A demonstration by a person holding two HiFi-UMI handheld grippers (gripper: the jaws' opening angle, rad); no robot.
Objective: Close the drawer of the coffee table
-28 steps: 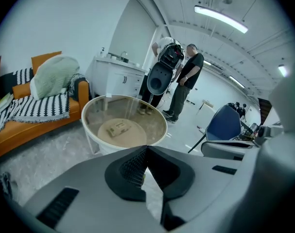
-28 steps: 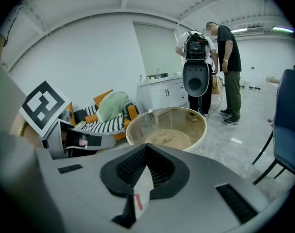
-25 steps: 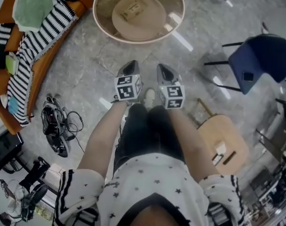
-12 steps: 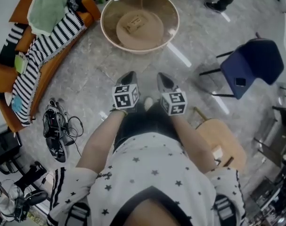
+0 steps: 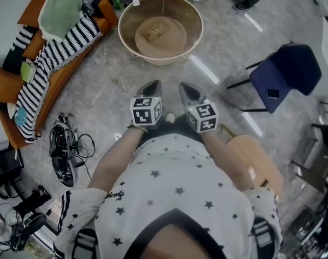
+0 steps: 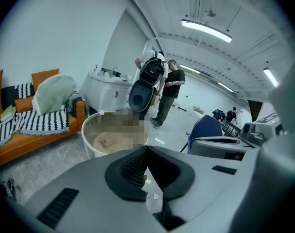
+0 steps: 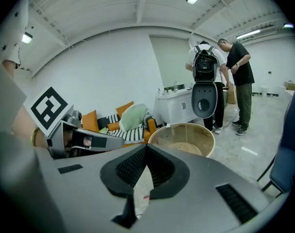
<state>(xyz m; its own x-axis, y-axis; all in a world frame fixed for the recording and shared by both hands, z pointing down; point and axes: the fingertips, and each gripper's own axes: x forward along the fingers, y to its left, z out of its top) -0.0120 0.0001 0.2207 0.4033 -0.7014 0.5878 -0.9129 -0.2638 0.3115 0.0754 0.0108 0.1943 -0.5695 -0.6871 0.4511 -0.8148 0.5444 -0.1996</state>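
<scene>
left tool (image 5: 152, 86) and right tool (image 5: 186, 89), jaws together and empty, hang well apart from the round desk (image 5: 161, 61); its drawer's state stays hidden.

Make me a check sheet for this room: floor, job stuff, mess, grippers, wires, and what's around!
Surface: grey floor, shiny.
Job's things: round coffee table ahead; drawer not made out.
Clutter: striped blanket and green pillow on orange sofa.
Grippers: left hand-held gripper and right hand-held gripper both shut, empty, side by side.
Cables: black tangle on floor beside sofa.
Surroundings: blue chair, wooden stool, two people standing beyond table.
</scene>
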